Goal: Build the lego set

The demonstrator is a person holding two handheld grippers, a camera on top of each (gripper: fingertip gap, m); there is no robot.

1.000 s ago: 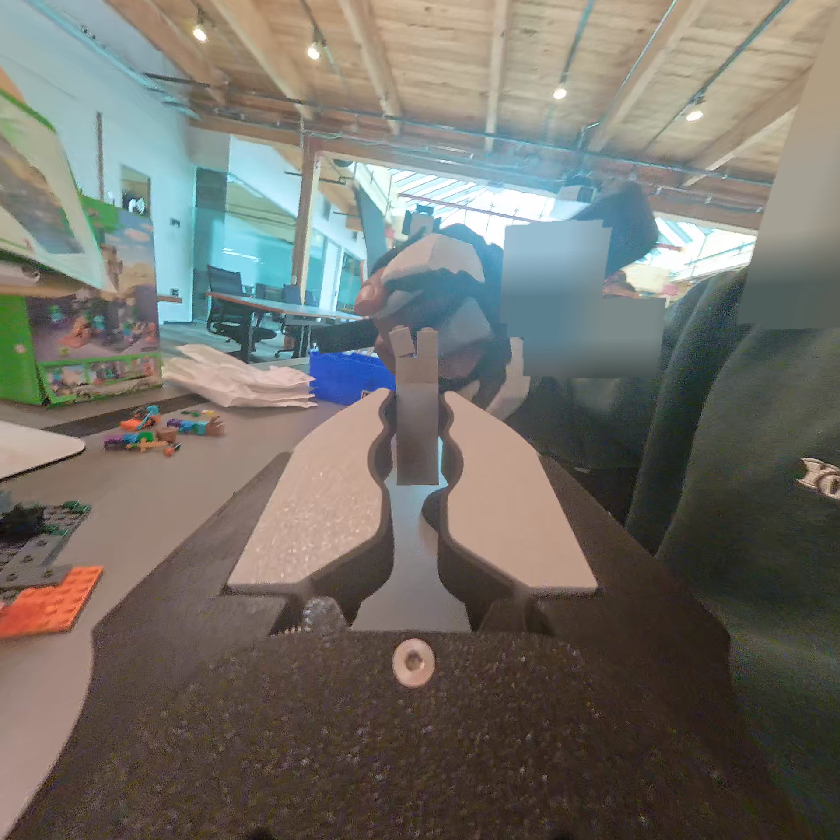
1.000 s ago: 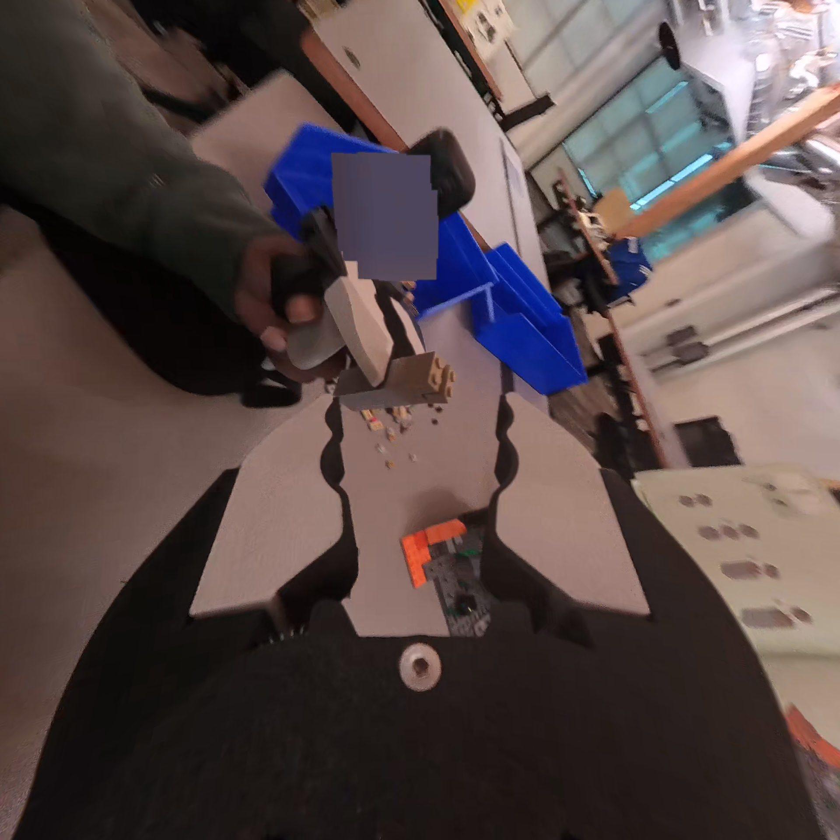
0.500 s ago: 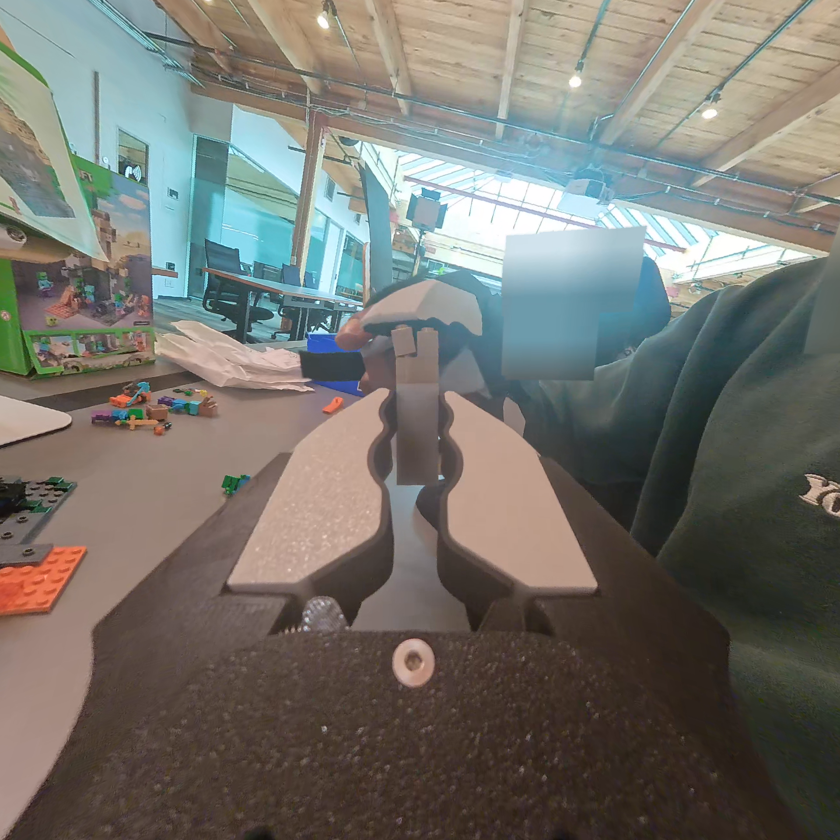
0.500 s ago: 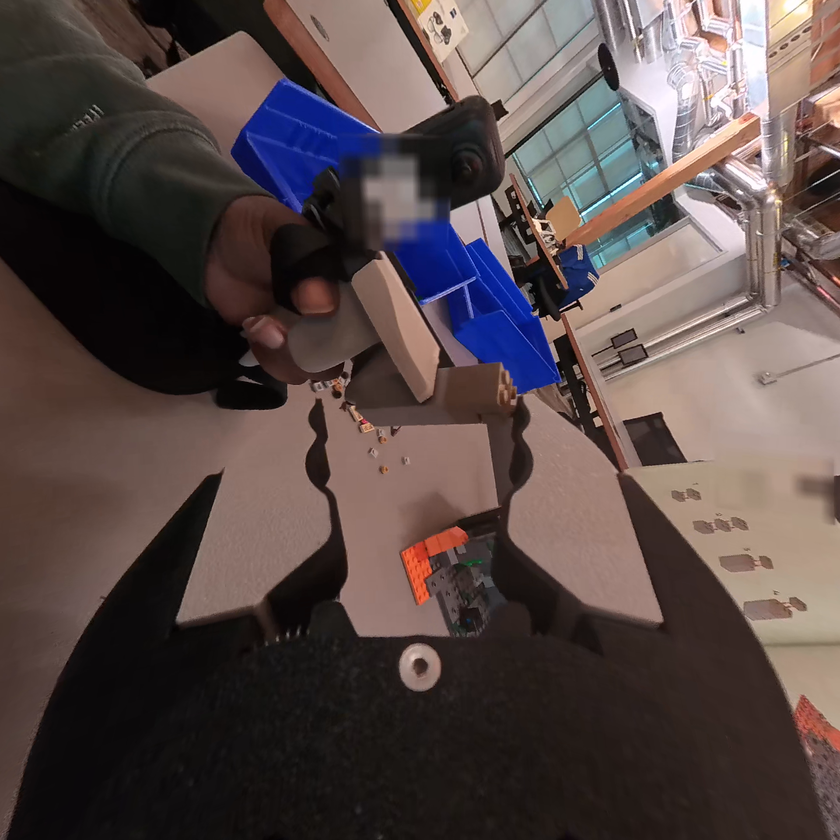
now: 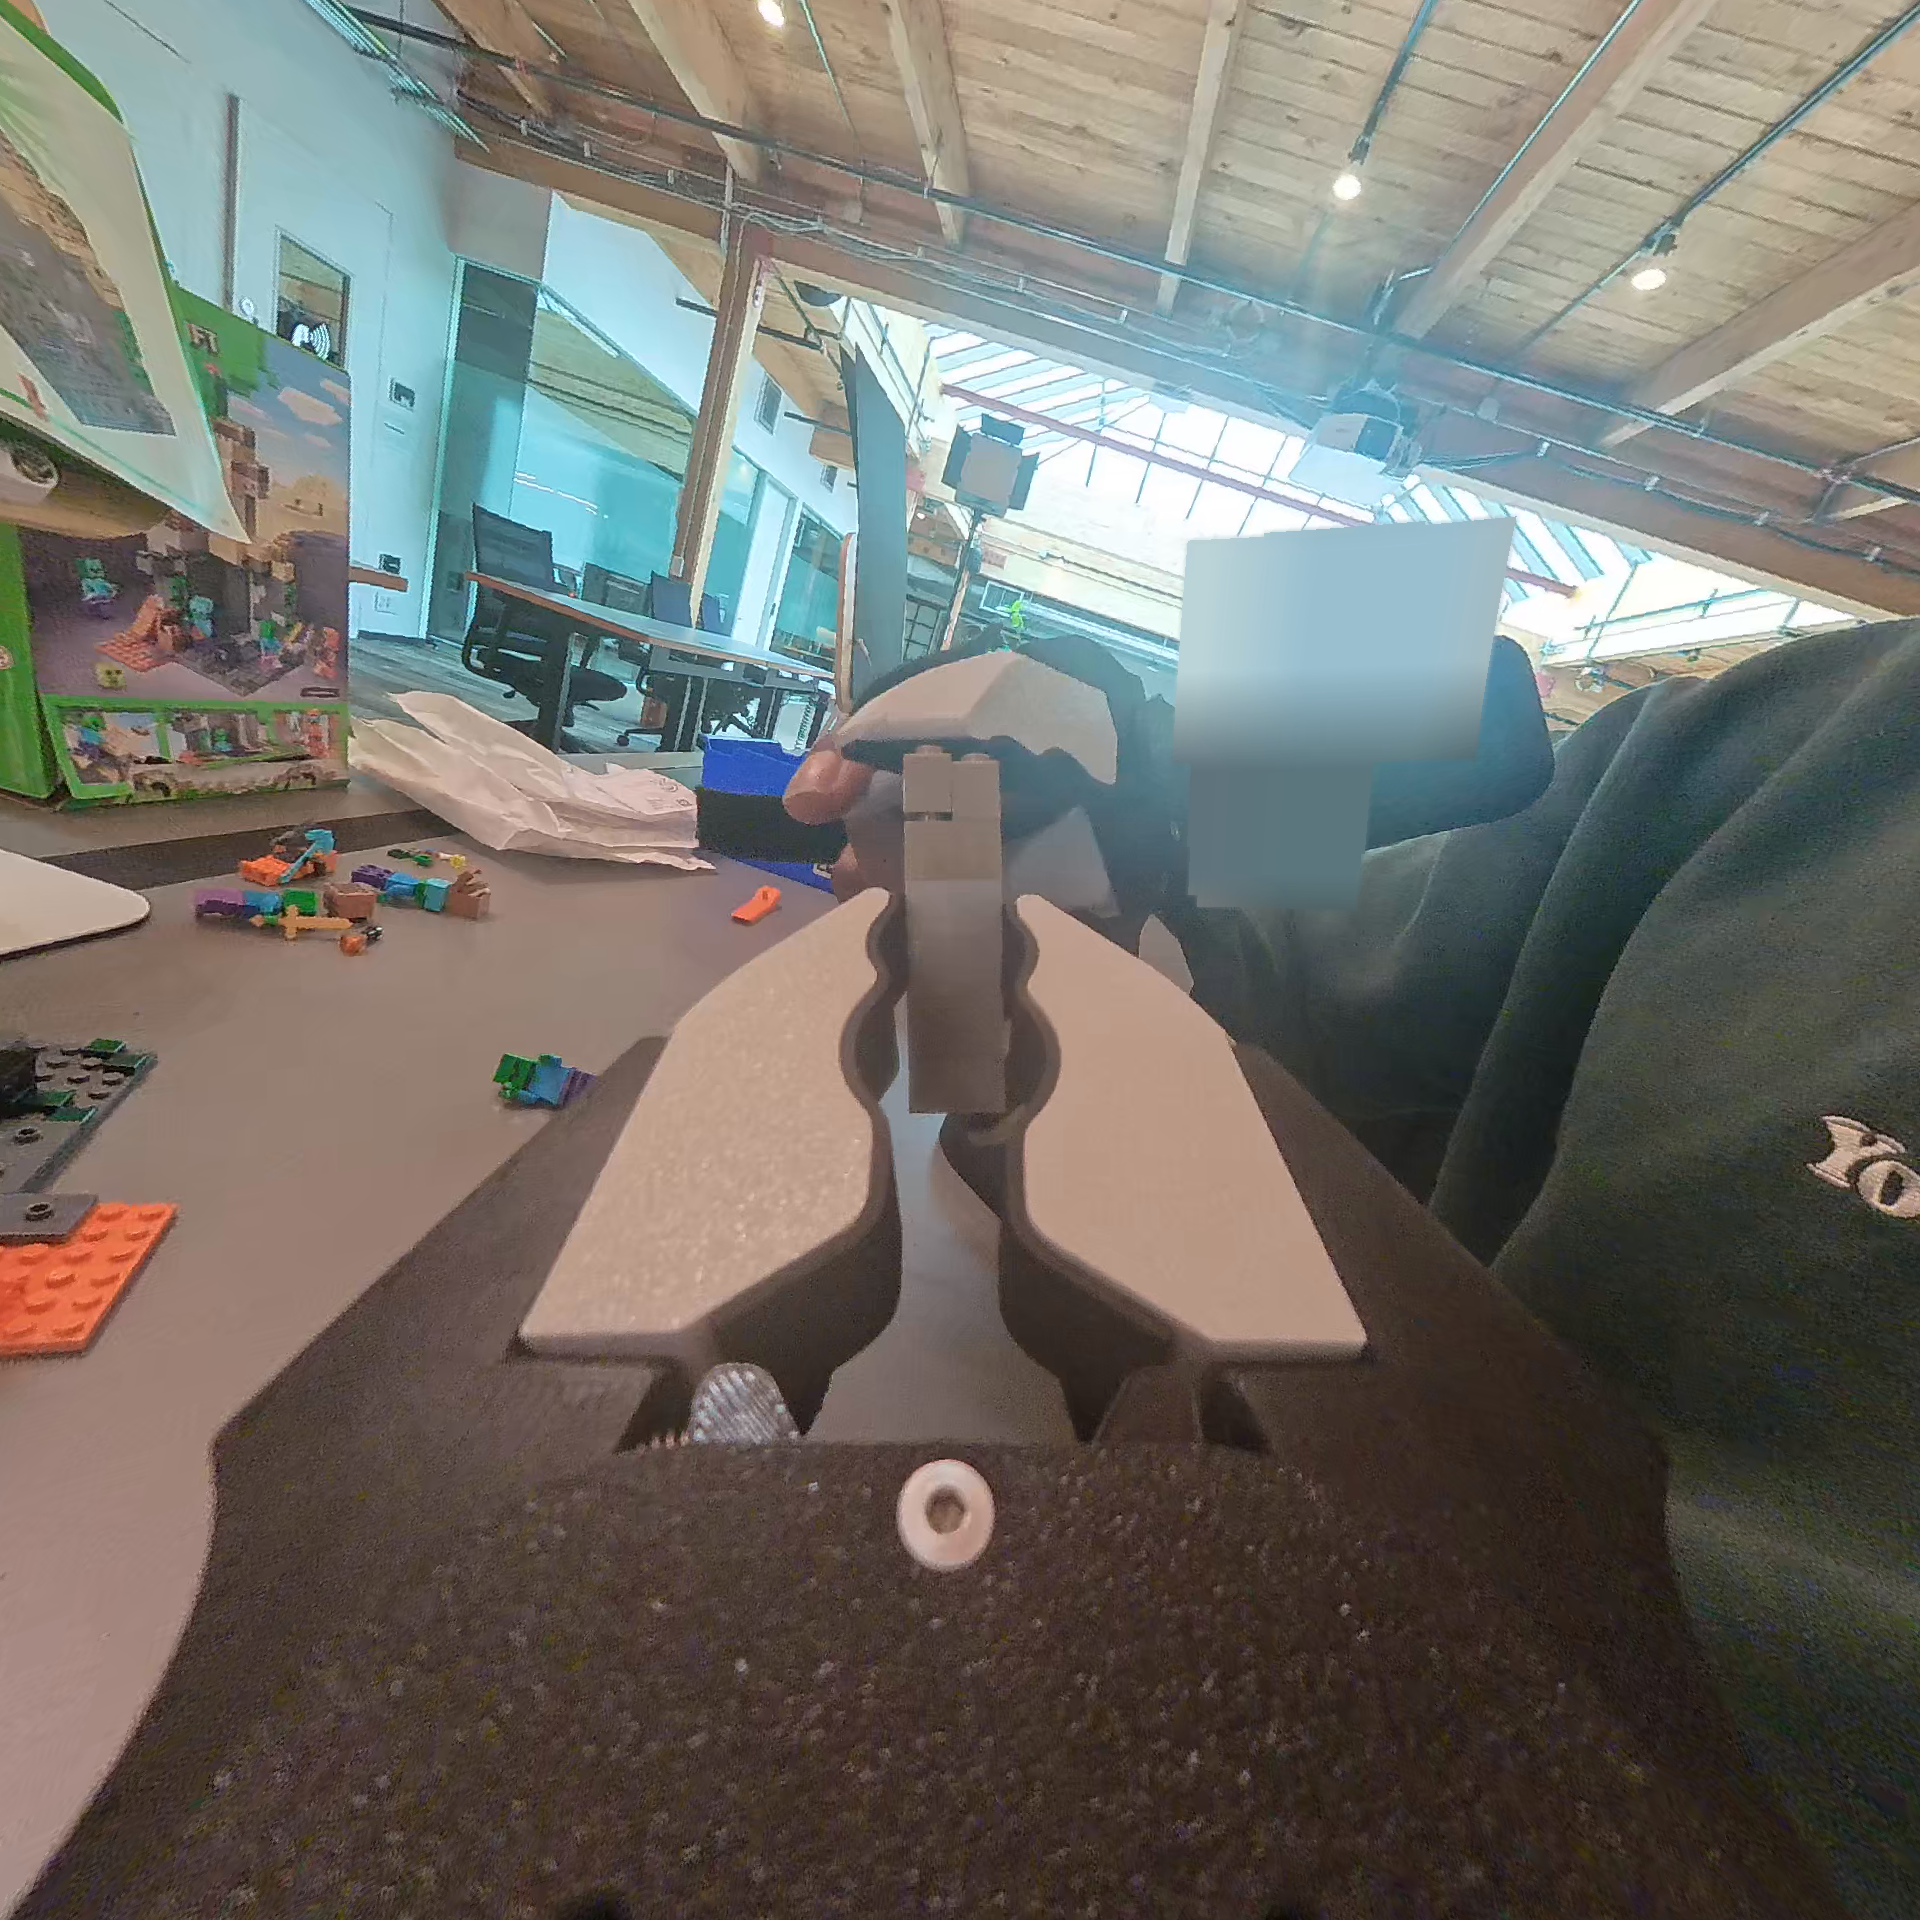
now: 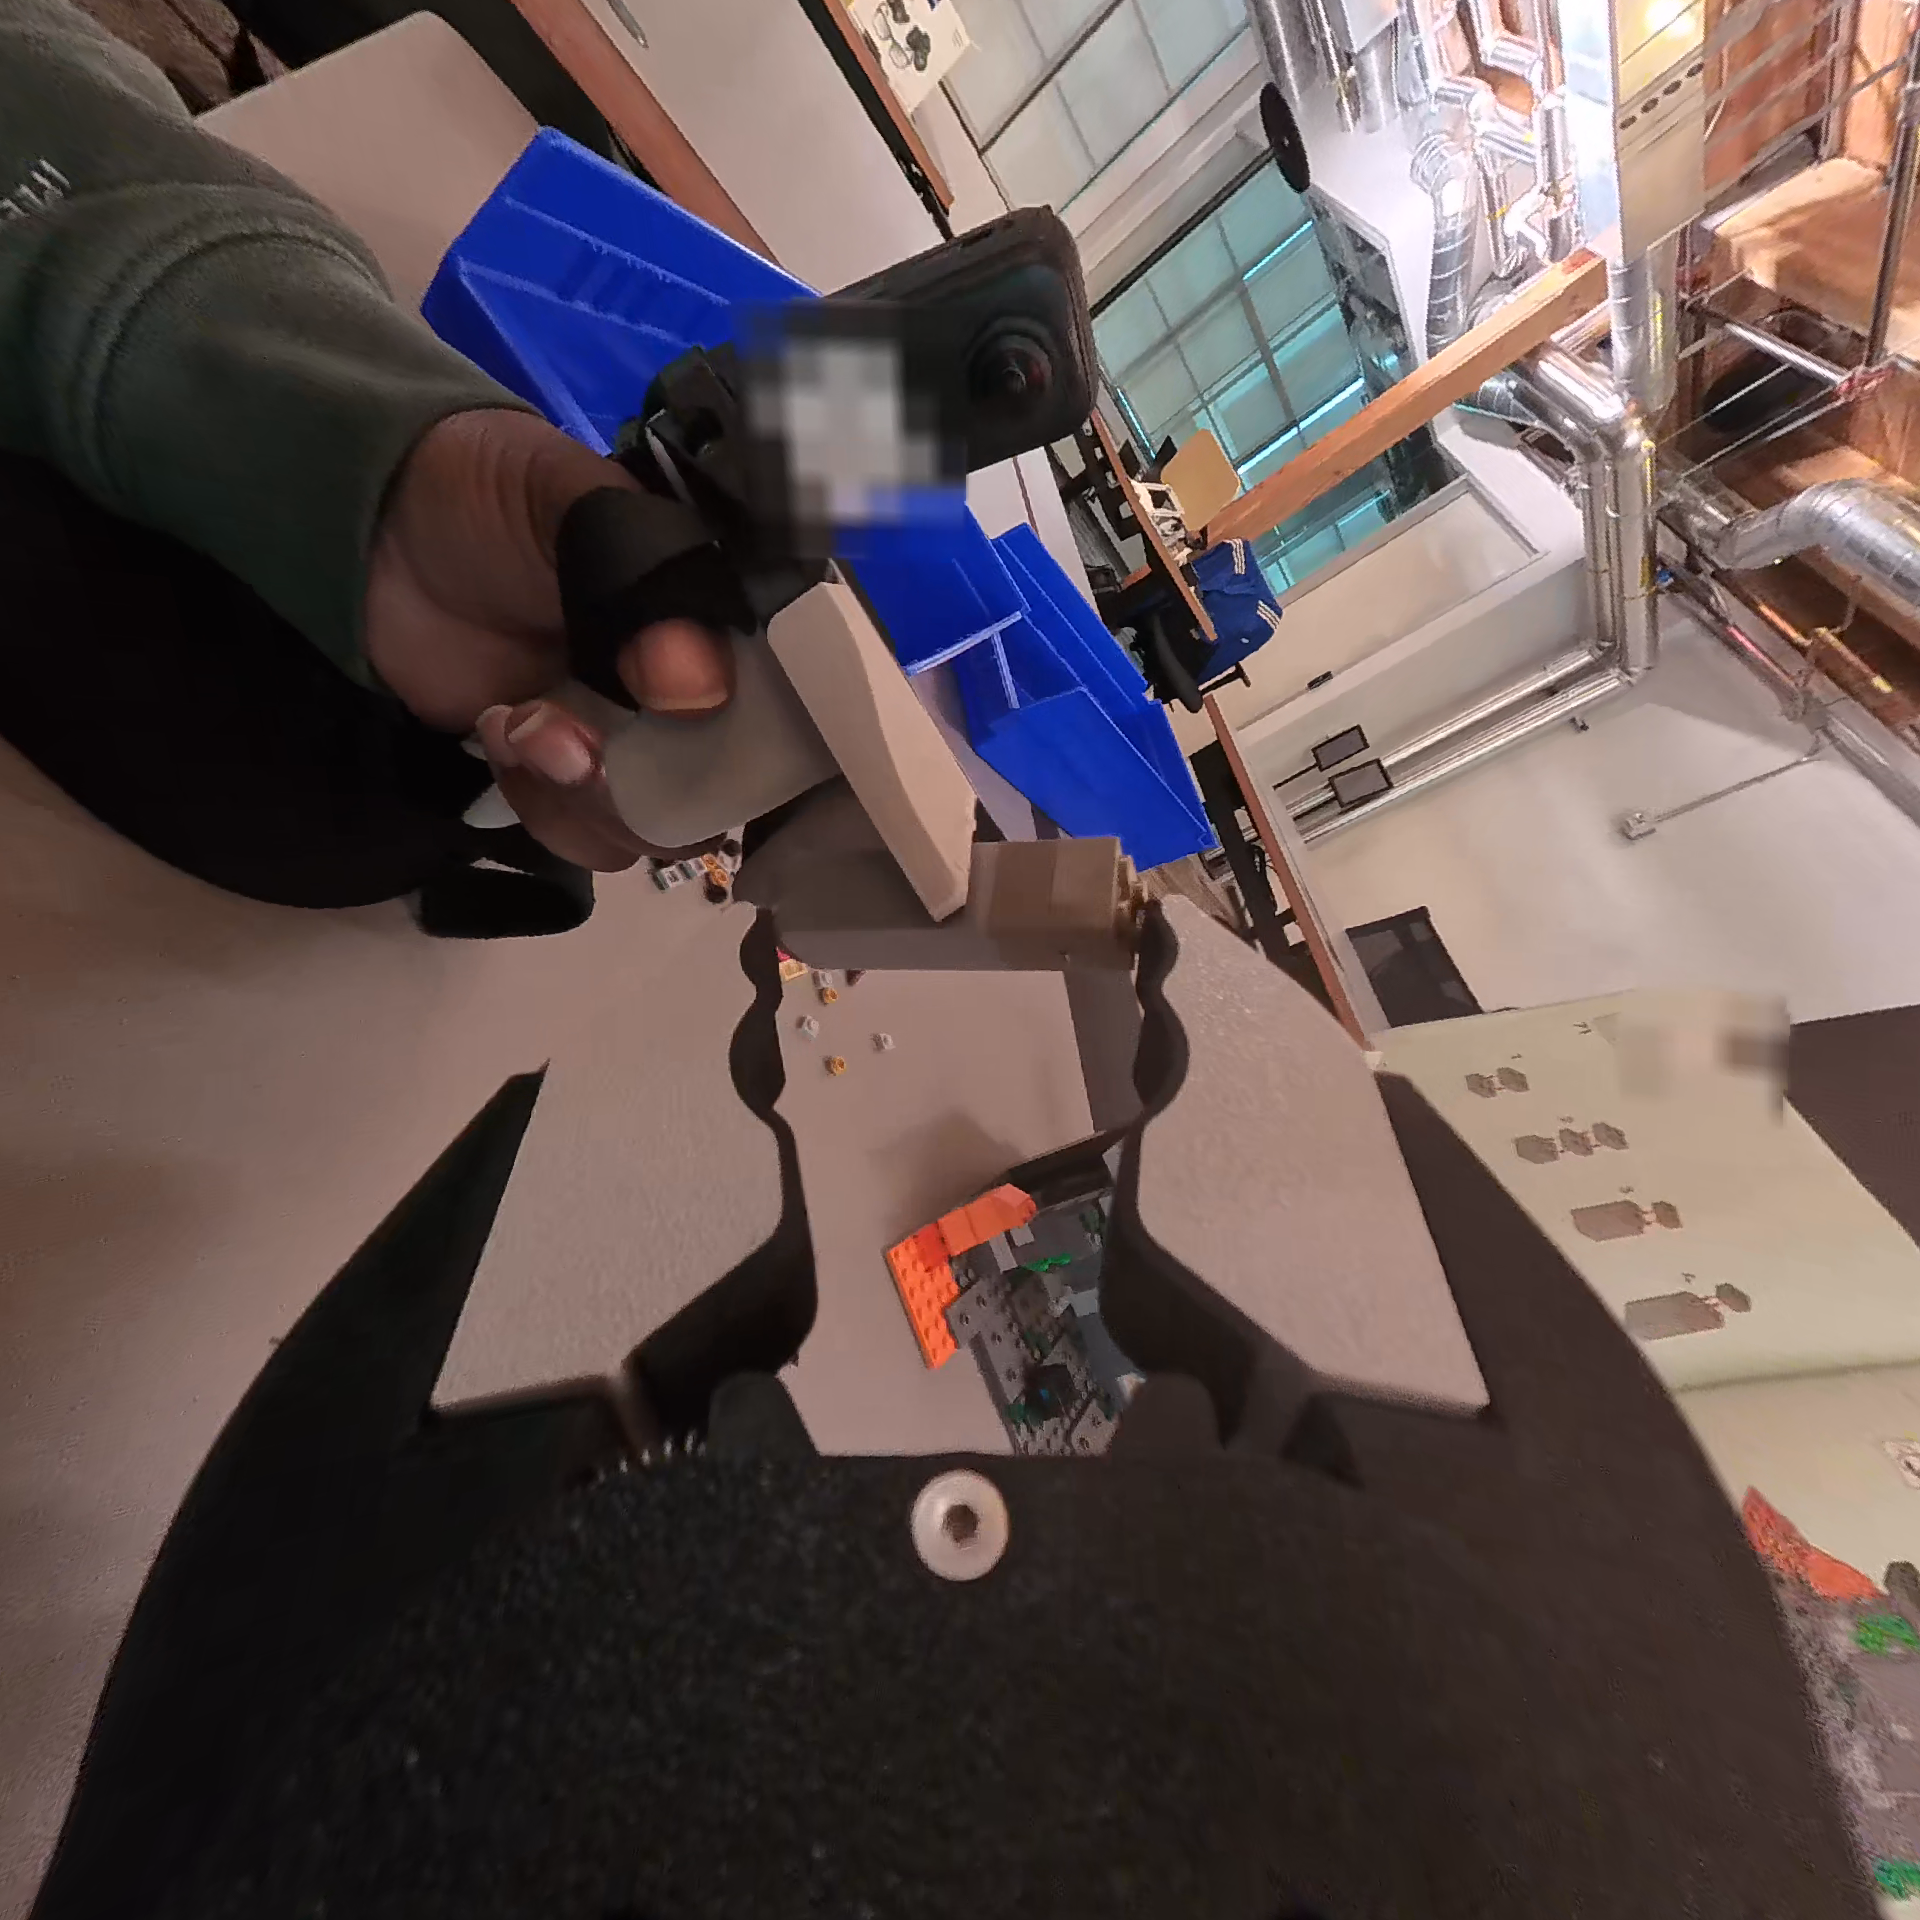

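Grey brick stack (image 5: 954, 935) is clamped between the fingers of my left gripper (image 5: 951, 940), held up above the table (image 5: 343, 1049). My right gripper (image 6: 961, 935) has its jaws apart, one fingertip (image 6: 1179, 940) just beside the studded end of the stack. I judge it light, stiff and smooth, likely to split at a joint, so flat sides are best for holding.

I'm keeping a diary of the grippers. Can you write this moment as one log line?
left gripper: shut on grey brick stack | right gripper: open, one finger at stack's studded end | orange plate on table
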